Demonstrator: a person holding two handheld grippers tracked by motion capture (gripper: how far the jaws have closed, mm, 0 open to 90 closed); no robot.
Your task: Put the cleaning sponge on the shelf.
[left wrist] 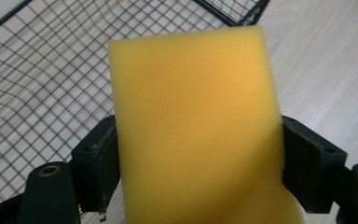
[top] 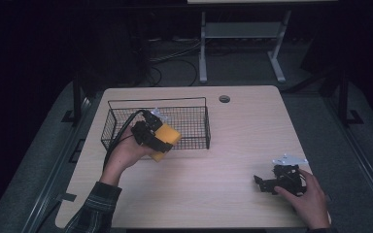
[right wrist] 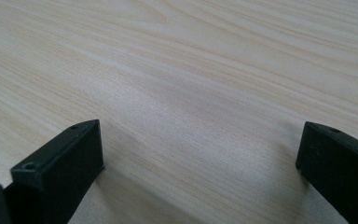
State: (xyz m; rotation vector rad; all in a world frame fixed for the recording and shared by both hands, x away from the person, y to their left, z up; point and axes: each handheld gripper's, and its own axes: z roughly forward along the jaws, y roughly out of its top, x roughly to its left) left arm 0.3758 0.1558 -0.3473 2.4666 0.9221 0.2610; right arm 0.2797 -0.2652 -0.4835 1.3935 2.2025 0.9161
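Yellow sponge gripped, wire basket apparently beneath

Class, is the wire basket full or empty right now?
Empty as far as shown: the wire basket shows bare mesh; the yellow sponge is clamped in the left claw at its front rim.

Room dim, walls lost in darkness. Light-wood table with rounded corners and a round grommet hole near the far edge. Grey carpeted floor around it. Beyond stands a pale metal desk frame (top edge barely lit), with dark cables trailing across the floor.
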